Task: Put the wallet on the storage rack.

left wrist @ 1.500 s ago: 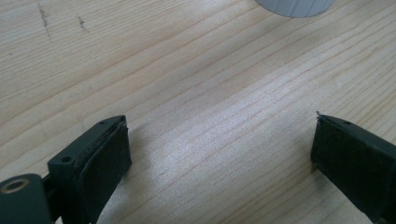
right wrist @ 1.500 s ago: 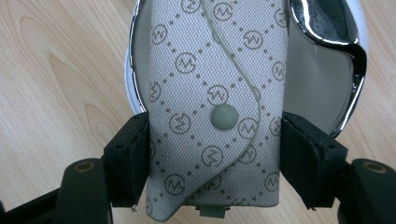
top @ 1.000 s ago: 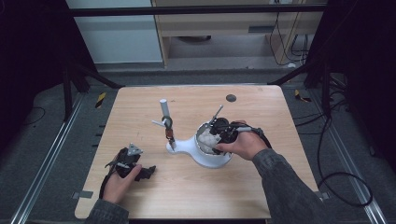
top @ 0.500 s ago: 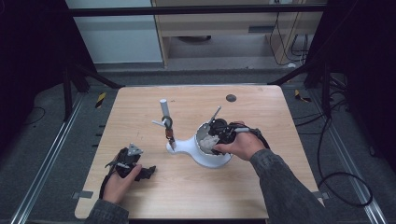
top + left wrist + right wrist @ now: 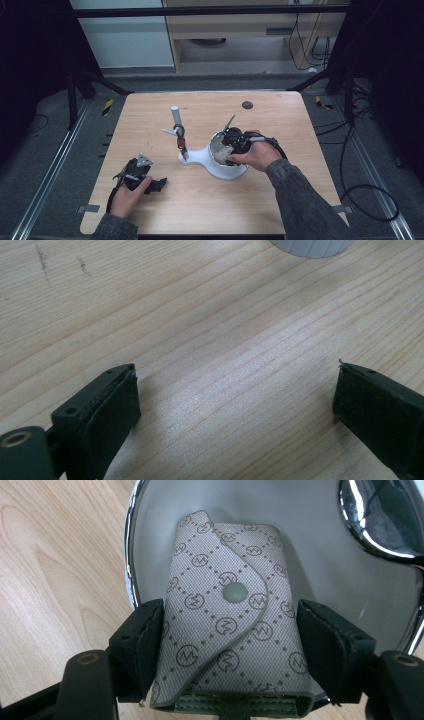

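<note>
A grey patterned snap pouch hangs just above the inside of a white bowl with a chrome rim. My right gripper is shut on the pouch, one pad pressing on each side. In the high view the right gripper and the pouch sit over the bowl at the table's middle right. My left gripper lies on the wooden table near the front left. It is open, and between the jaws of the left gripper there is only bare wood.
The bowl joins a white base with an upright post that carries small hooks and a hanging item. A thin metal rod sticks up behind the bowl. A shiny chrome part is at the bowl's far side. A dark round spot marks the far table.
</note>
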The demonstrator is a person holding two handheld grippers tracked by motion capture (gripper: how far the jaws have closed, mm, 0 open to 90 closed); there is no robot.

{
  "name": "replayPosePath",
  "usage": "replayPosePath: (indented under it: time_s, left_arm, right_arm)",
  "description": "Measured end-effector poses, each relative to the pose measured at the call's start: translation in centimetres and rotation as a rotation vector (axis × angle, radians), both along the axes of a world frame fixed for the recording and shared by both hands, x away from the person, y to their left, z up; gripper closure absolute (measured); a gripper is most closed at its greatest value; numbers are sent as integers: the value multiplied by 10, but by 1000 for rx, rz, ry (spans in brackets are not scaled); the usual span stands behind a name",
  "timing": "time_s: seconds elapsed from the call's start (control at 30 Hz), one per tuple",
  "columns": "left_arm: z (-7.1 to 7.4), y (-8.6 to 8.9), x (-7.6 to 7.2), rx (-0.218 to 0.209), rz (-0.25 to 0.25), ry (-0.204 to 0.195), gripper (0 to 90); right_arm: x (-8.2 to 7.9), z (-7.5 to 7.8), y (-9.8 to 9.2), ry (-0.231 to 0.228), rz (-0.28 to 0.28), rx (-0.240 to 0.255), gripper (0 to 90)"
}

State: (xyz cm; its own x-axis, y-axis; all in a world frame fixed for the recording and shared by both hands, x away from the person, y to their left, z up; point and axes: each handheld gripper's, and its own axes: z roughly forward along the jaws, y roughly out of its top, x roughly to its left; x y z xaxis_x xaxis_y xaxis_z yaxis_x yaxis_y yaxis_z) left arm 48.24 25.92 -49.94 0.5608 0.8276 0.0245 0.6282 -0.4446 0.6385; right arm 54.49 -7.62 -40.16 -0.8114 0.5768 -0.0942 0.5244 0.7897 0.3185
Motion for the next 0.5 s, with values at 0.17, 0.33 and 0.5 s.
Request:
replayPosePath:
  time_s: [0.17, 0.33, 0.5]
  left_arm:
    - [0, 0, 0, 0, 0, 0, 42]
    - [0, 0, 0, 0, 0, 0, 41]
    - [0, 0, 0, 1, 0, 0, 42]
  right_arm:
    - [1, -1, 0, 8, -5, 3, 292]
    - [2, -1, 0, 9, -3, 7, 288]
    - [2, -1, -1, 13, -4, 9, 283]
